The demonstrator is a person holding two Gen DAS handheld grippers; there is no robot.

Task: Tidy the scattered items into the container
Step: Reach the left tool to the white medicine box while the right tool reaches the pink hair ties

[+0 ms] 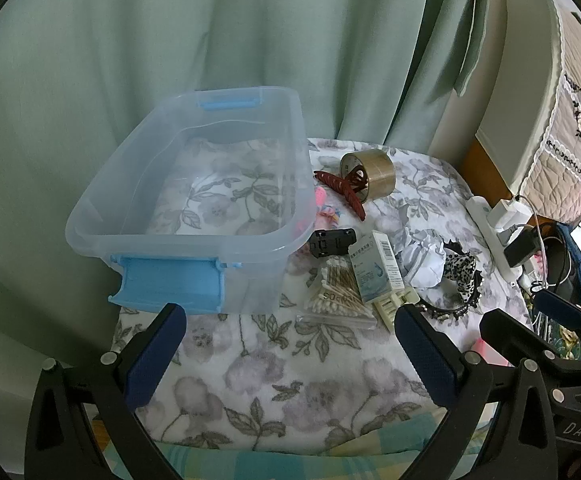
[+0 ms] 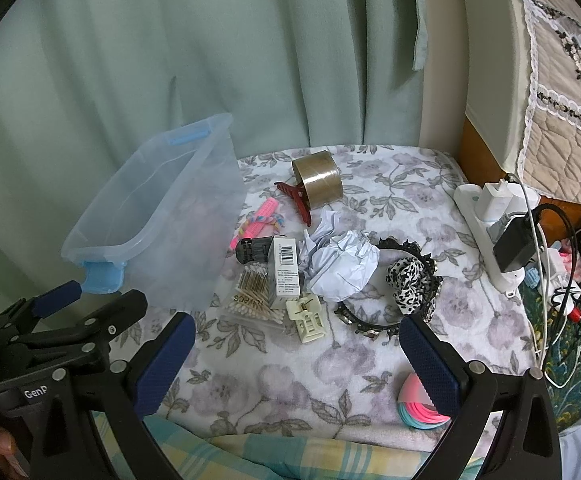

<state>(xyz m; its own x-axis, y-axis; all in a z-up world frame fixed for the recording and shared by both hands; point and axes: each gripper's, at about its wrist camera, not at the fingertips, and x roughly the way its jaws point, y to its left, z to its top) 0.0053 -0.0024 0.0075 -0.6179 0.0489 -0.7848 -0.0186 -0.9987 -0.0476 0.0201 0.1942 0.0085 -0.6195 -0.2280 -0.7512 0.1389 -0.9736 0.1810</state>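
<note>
Both claws hang over the near edge of the floral blanket (image 2: 290,380), tilted down toward it. The left gripper (image 1: 290,360) has its jaws spread wide with only bare blanket between the blue pads; the right gripper (image 2: 298,364) is just as wide apart and holds nothing. A pink and teal round thing (image 2: 418,404) lies at the near right edge, partly behind the right claw's right finger.

Just beyond the claws the scattered items lie in a loose heap in the middle of the blanket. Nearest are the bag of cotton swabs (image 2: 254,304) and the cream hair clip (image 2: 308,316), touching each other, with the black beaded headband (image 2: 370,326) and its leopard-print bow (image 2: 408,284) to the right, close ahead of the right claw's right finger. Behind them the small white box (image 2: 286,266) leans over the swabs, beside the black cylinder (image 2: 252,250) and the crumpled paper (image 2: 342,266). Farther back lie the pink hair roller (image 2: 264,206) and the striped hair tie (image 2: 260,224), then the dark red claw clip (image 2: 298,198) touching the roll of brown tape (image 2: 318,176).

The clear container (image 1: 194,184) with blue latches sits along the left edge, empty, its near latch just ahead of the left claw's left finger. A white power strip (image 2: 486,220) lies on the right edge.
</note>
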